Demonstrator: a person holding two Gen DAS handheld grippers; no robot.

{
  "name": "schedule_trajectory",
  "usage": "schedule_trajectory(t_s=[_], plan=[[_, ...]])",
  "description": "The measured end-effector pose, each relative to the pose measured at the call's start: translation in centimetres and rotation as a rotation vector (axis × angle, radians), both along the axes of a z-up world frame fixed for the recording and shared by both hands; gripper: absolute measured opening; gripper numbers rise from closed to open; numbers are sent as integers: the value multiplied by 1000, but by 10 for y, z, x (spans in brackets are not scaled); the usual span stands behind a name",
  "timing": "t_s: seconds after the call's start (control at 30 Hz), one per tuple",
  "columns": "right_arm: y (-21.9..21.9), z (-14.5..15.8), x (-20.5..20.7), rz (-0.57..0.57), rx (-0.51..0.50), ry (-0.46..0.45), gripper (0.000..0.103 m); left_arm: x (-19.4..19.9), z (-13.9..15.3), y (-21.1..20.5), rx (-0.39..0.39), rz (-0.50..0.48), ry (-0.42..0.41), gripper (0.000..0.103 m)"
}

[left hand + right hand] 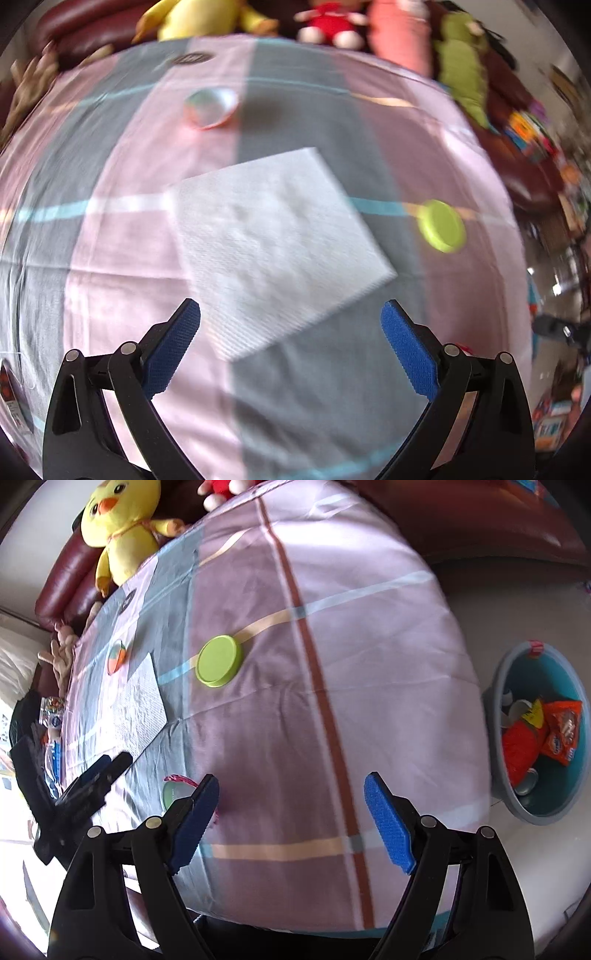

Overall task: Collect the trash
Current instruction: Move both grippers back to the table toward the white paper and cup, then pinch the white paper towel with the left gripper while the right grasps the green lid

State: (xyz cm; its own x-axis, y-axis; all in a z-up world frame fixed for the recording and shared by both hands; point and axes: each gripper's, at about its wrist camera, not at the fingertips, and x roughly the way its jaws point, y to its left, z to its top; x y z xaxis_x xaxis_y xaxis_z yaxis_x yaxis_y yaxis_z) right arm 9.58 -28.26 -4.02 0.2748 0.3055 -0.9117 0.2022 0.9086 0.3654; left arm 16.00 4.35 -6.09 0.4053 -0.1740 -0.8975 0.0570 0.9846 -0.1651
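Observation:
A white paper napkin (277, 236) lies flat on the checked cloth; my left gripper (291, 343) is open just before its near corner, touching nothing. A green round lid (441, 225) lies right of the napkin, and a small foil cup (210, 107) beyond it. In the right wrist view, my right gripper (291, 819) is open and empty above the cloth. The green lid (219, 661), the napkin (138, 705) and the left gripper (96, 779) lie to its left. A small green-and-pink wrapper (173, 794) sits by the left fingertip (201, 805).
A blue-grey bin (496, 686) stands on the floor right of the table, holding orange wrappers (563, 734) and other trash. Plush toys, a yellow chick (118, 528) among them, line the dark red sofa (70, 579) behind the table. Packets lie at the table's left edge.

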Motion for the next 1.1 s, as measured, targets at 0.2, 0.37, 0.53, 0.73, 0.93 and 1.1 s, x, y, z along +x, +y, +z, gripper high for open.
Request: schedule_trajectory(t_s=[0.2, 0.37, 0.53, 0.73, 0.93, 1.1], plan=[[22, -4, 22, 40, 6, 6, 77, 21, -13, 4, 44, 0, 18, 99], [29, -6, 41, 47, 0, 10, 77, 29, -17, -21, 109, -77, 1, 99], [35, -8, 59, 60, -6, 7, 77, 29, -21, -49, 165, -153, -47, 99], [34, -14, 73, 56, -11, 8, 77, 30, -19, -71, 179, -197, -120, 77], [33, -19, 86, 44, -24, 11, 77, 34, -8, -61, 71, -122, -115, 12], [54, -19, 104, 102, -55, -20, 77, 38, -7, -26, -29, -32, -69, 10]])
